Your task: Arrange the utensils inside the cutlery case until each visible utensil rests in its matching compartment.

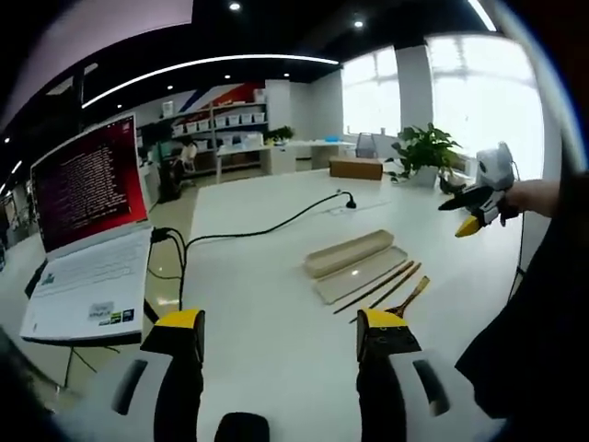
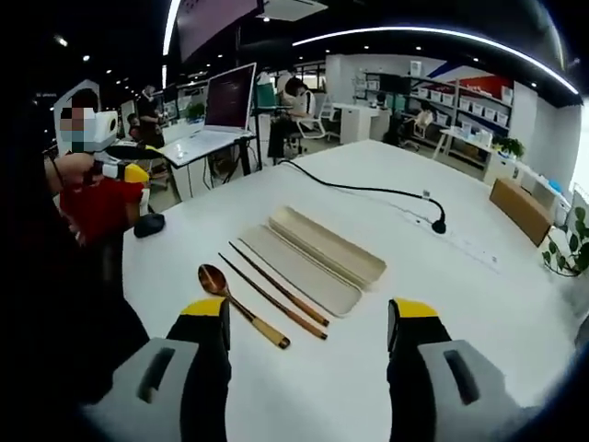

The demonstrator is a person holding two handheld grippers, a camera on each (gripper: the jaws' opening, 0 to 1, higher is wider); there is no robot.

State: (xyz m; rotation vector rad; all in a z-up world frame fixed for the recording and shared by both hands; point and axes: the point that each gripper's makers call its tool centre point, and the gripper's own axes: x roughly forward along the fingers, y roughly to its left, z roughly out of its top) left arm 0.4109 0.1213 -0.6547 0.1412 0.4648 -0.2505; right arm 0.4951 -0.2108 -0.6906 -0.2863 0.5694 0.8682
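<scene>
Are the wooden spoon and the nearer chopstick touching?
Apart. The right gripper view shows bare white table between the wooden spoon and the nearer chopstick along their whole length.

Grey tongs (image 2: 308,322), yellow-tipped black jaws

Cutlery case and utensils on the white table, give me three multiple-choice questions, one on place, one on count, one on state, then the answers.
1. Where does the wooden spoon lie?
A. inside the cutlery case
B. on the table beside the chopsticks
C. on the laptop

2. How many chopsticks are out?
A. two
B. four
C. one

3. What state is the cutlery case in?
A. shut
B. open and holding nothing
C. open and full

Answers:
1 B, the spoon rests on the table, on the far side of the chopsticks from the case.
2 A, two sticks lie side by side.
3 B, its lid lies alongside it, and both claws, left claw and right claw, are open and hold nothing.
</scene>
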